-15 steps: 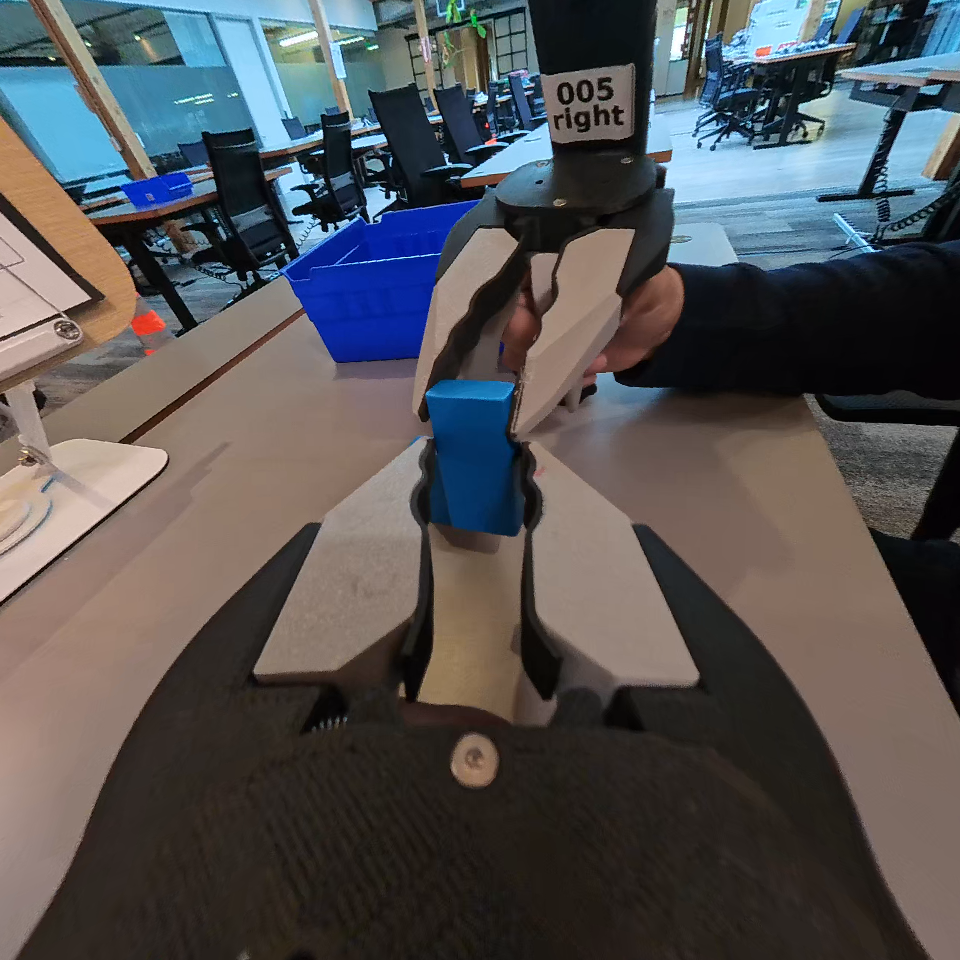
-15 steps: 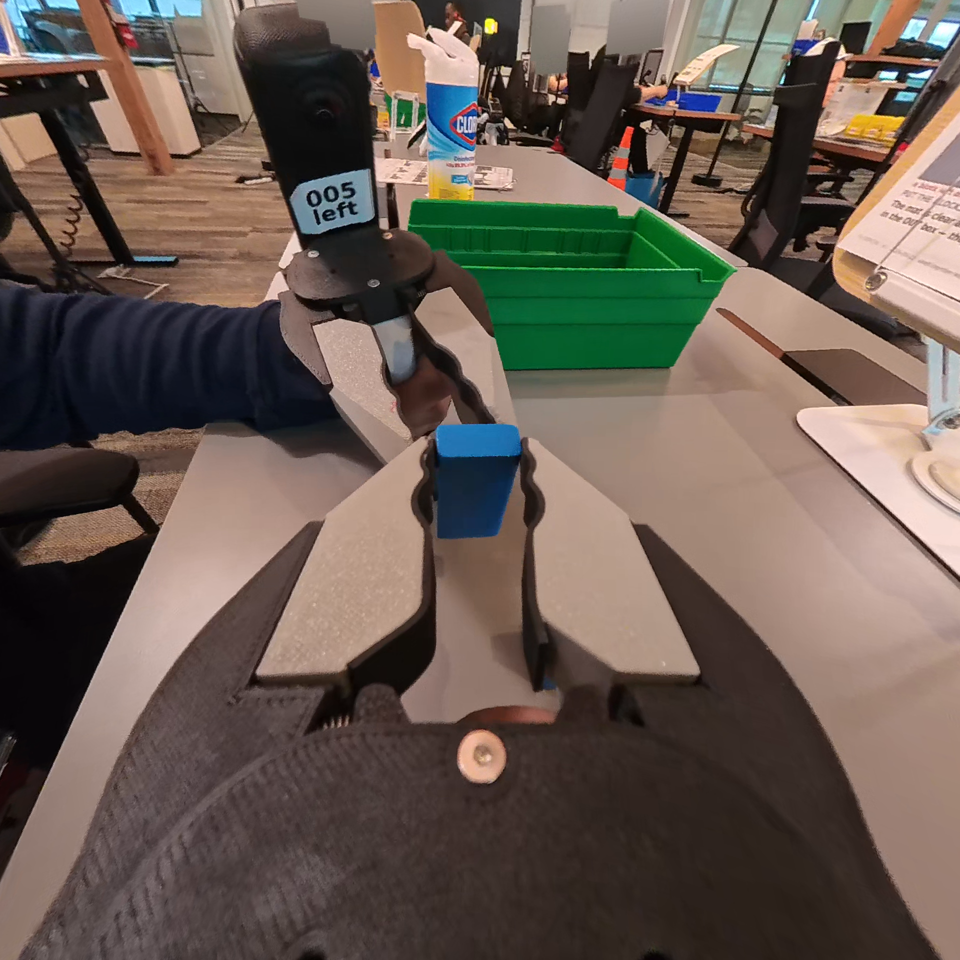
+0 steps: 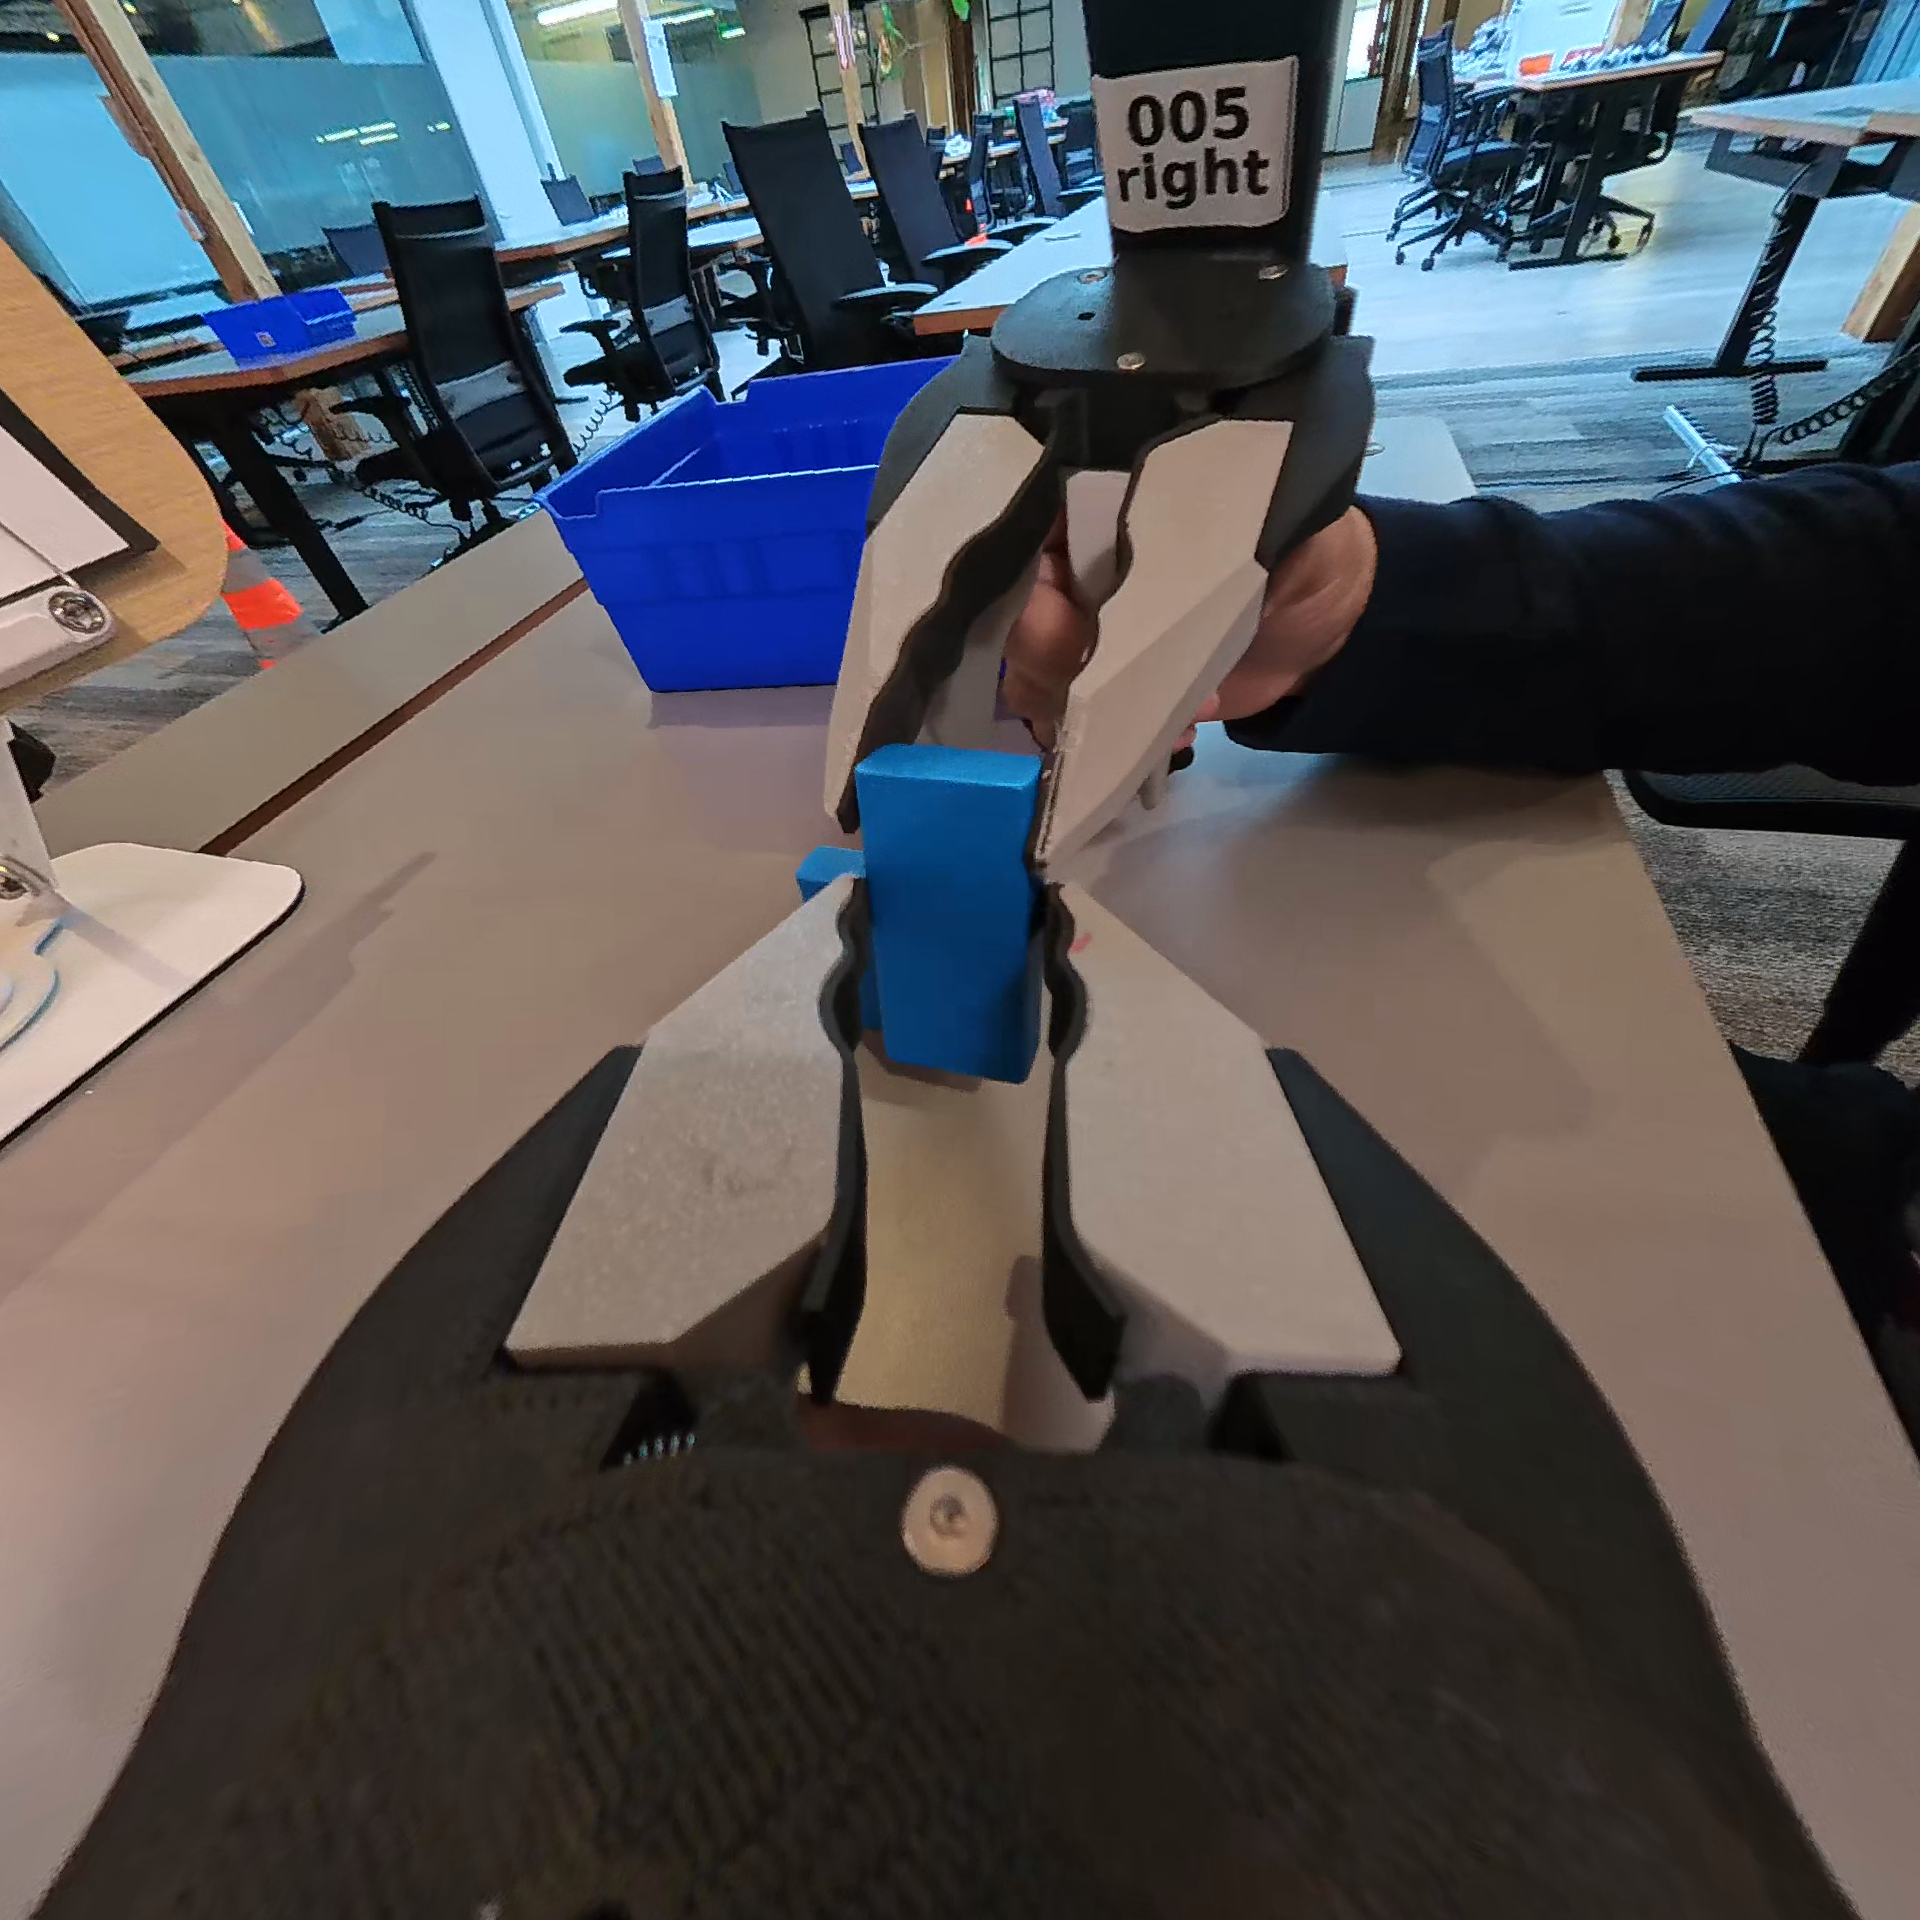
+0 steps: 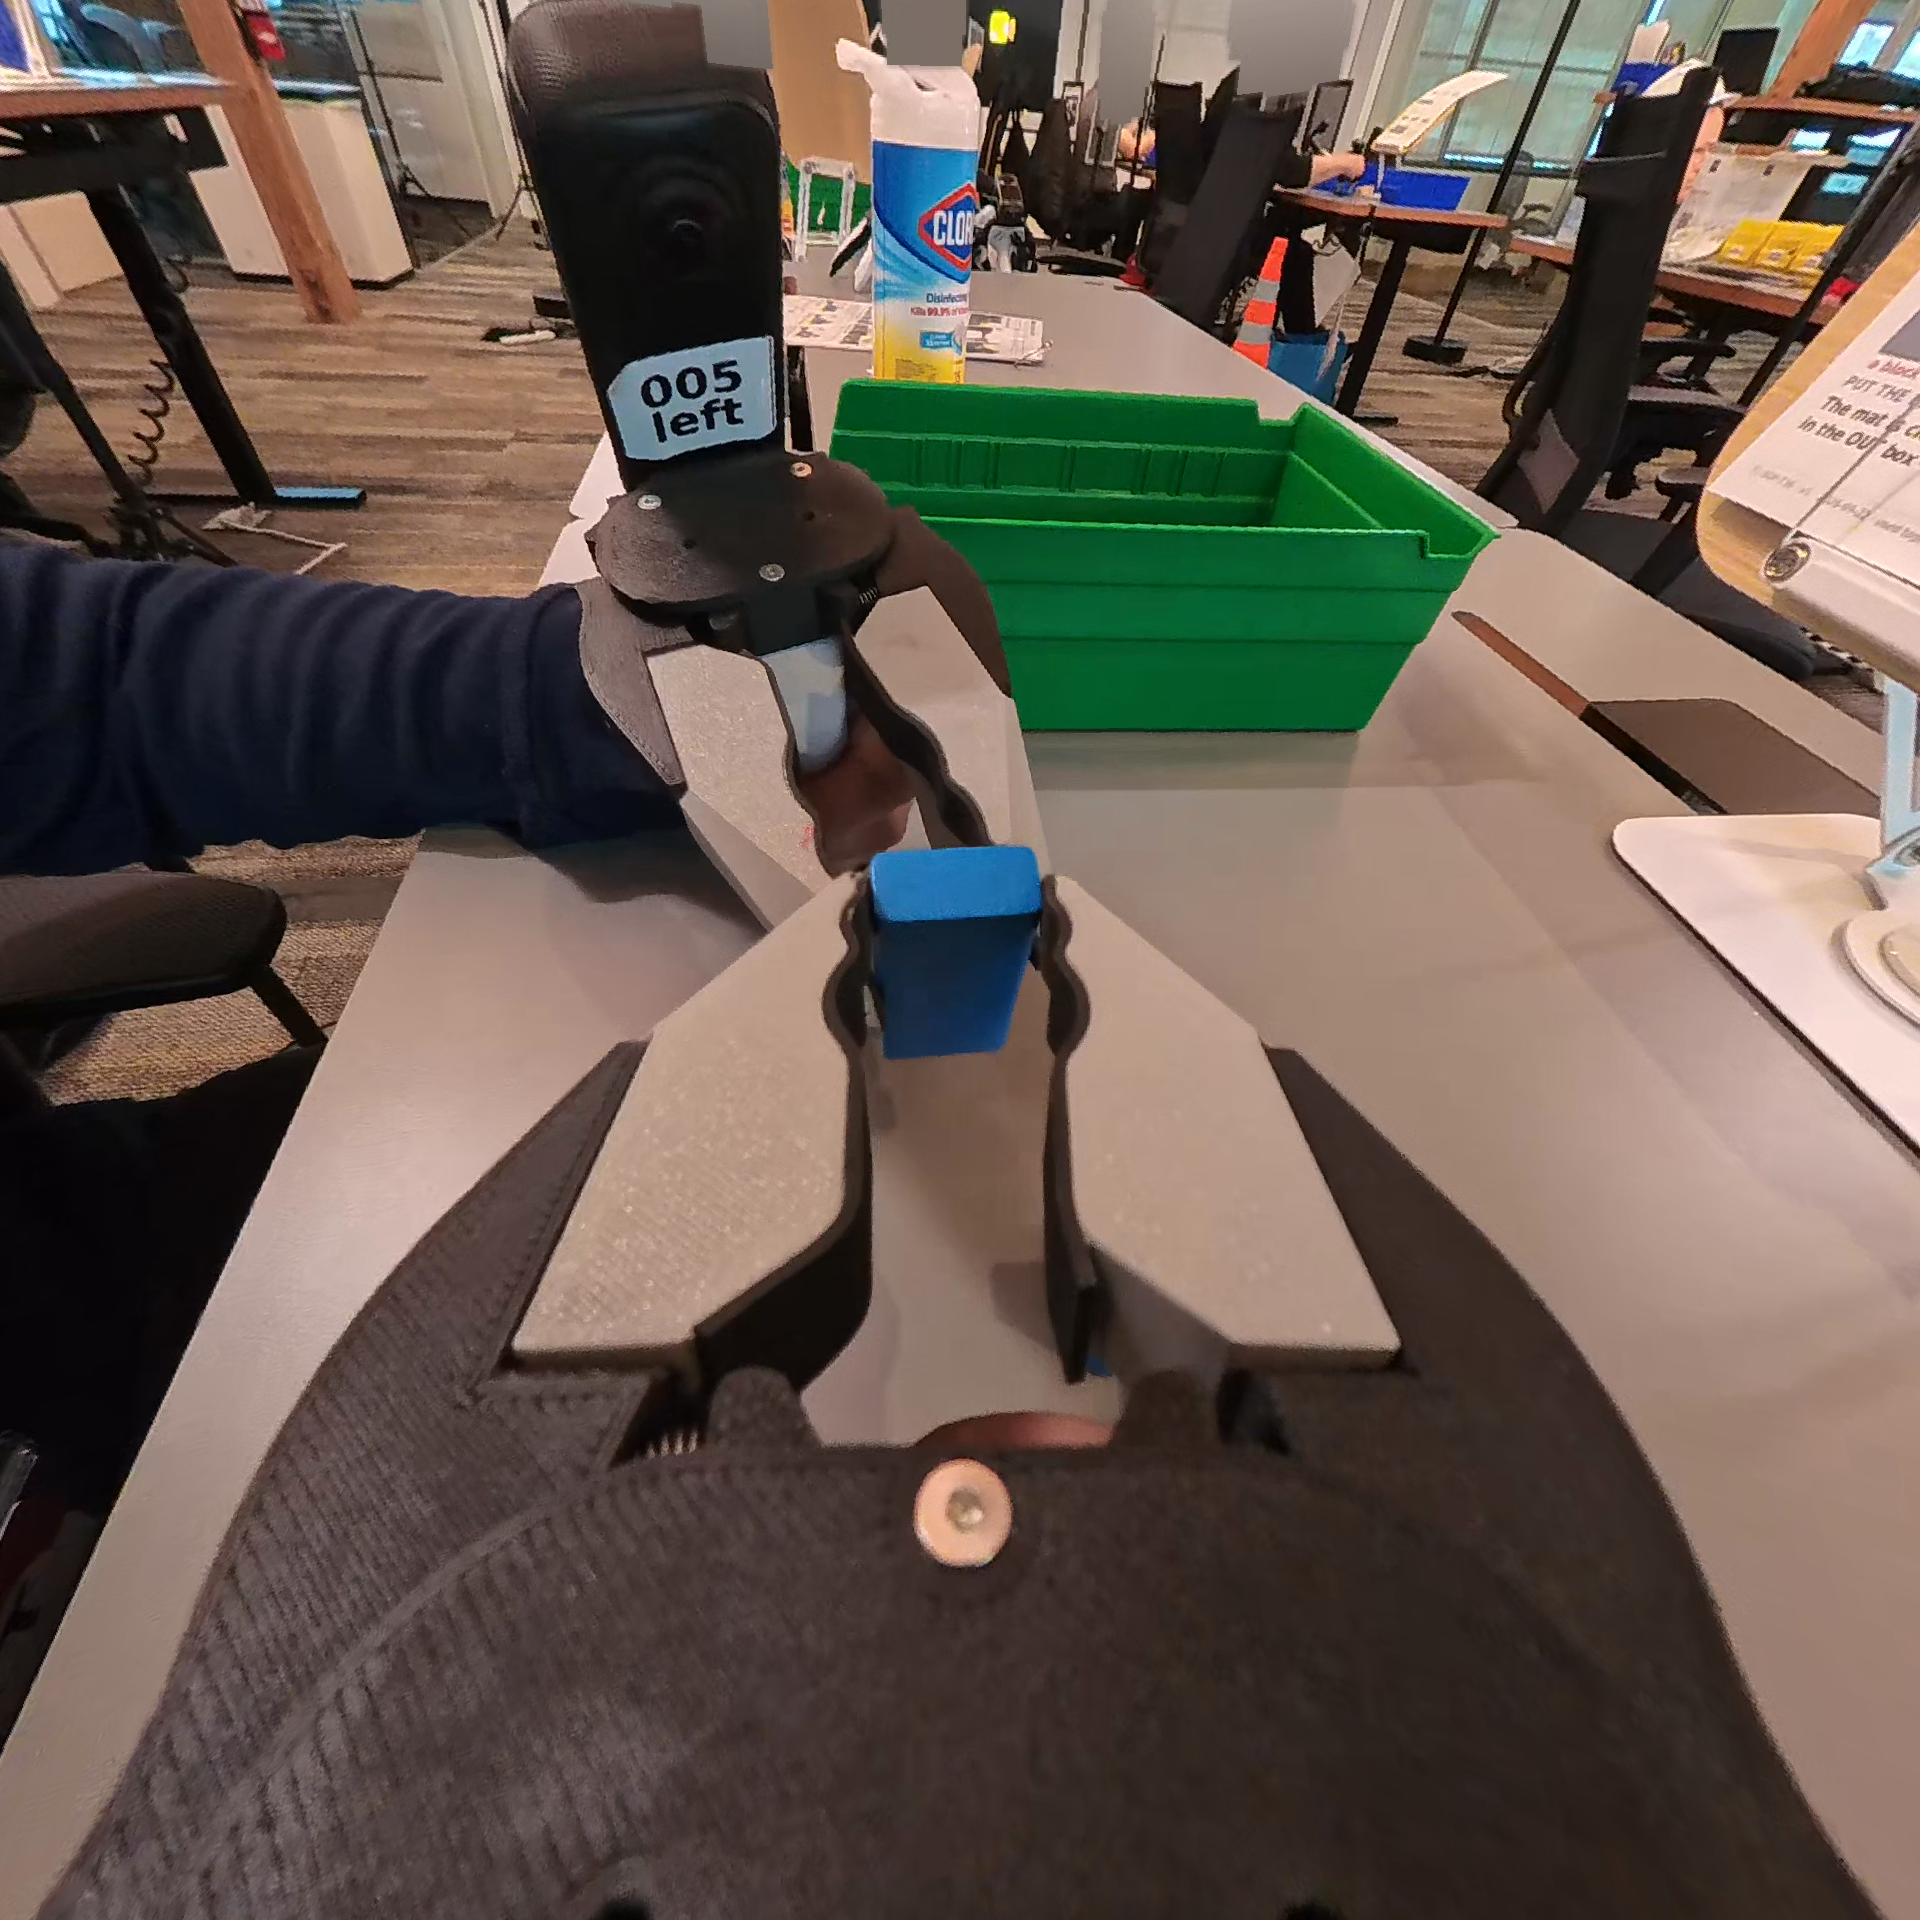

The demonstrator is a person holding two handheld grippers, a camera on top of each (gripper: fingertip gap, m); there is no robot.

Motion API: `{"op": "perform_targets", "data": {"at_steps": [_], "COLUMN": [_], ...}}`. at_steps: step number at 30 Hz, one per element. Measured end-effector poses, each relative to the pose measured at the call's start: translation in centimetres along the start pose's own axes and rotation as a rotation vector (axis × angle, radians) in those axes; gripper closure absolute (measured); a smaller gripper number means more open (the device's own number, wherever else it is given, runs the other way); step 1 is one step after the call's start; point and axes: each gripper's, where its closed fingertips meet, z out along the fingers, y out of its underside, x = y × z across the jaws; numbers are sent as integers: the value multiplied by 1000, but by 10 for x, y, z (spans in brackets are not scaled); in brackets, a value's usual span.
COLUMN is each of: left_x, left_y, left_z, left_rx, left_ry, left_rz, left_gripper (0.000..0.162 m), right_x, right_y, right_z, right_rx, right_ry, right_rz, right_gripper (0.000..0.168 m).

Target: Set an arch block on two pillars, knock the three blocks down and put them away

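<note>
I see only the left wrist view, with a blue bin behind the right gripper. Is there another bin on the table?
Observer: Yes, the right wrist view shows a green bin standing on the table.
Operator: Does the right gripper really hold a block?
Observer: Yes, the right gripper is shut on an upright blue block.
Operator: What stands behind the green bin?
Observer: A white and blue canister, upright.

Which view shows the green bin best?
Right wrist view: the green bin sits on the table behind both grippers, interior and front wall visible, its left end hidden by the left gripper. Left wrist view shows none of it.
</note>
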Motion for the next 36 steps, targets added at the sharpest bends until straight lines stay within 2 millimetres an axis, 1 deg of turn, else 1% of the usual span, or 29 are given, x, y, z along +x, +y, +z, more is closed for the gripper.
{"op": "perform_targets", "data": {"at_steps": [9, 12, 24, 28, 34, 36], "left_x": [0, -2, -3, -4, -3, -4], "left_y": [0, 1, 0, 3, 3, 4], "left_z": [0, 0, 0, 1, 0, 0], "left_rx": [-1, -2, 6, 0, -4, -4], "left_ry": [-14, -21, -20, -12, -7, -7], "left_rz": [-2, -11, -26, -42, -26, -23], "left_gripper": [131, 132, 132, 132, 132, 132], "right_x": [0, 2, 3, 4, 3, 6], "right_y": [1, 5, 5, 7, 6, 2], "right_z": [-1, -1, 0, 2, 1, -2], "right_rx": [-15, -36, -23, -29, -17, 6], "right_ry": [4, 17, 20, 21, 8, 21], "right_rz": [-7, -17, -1, 5, 10, 14], "right_gripper": [139, 139, 139, 139, 139, 132]}}
